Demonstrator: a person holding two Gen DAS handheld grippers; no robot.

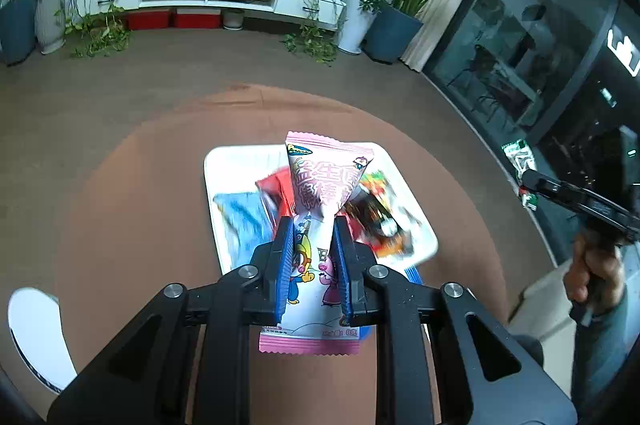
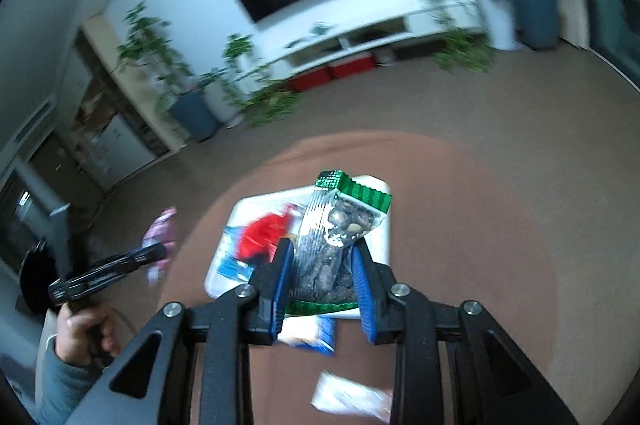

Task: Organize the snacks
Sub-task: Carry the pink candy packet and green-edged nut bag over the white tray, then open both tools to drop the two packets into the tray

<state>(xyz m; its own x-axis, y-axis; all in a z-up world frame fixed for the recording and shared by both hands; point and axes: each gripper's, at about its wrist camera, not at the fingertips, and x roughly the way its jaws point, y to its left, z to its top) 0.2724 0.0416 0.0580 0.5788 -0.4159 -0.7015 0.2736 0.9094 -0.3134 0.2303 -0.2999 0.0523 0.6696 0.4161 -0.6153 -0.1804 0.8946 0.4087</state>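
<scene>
Left gripper [image 1: 311,225] clamps pink packet [image 1: 324,181]; white tray [image 1: 218,209] edge below.

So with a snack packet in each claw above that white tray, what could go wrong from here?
1. The left claw pinches the pink packet only across its narrow middle, so the long top could swing or slip out.
2. The white tray already holds several wrappers; a packet dropped near the rim may slide onto the round table.
3. The right claw squeezes the green-edged packet; too firm a grip might crush the snacks inside.
</scene>
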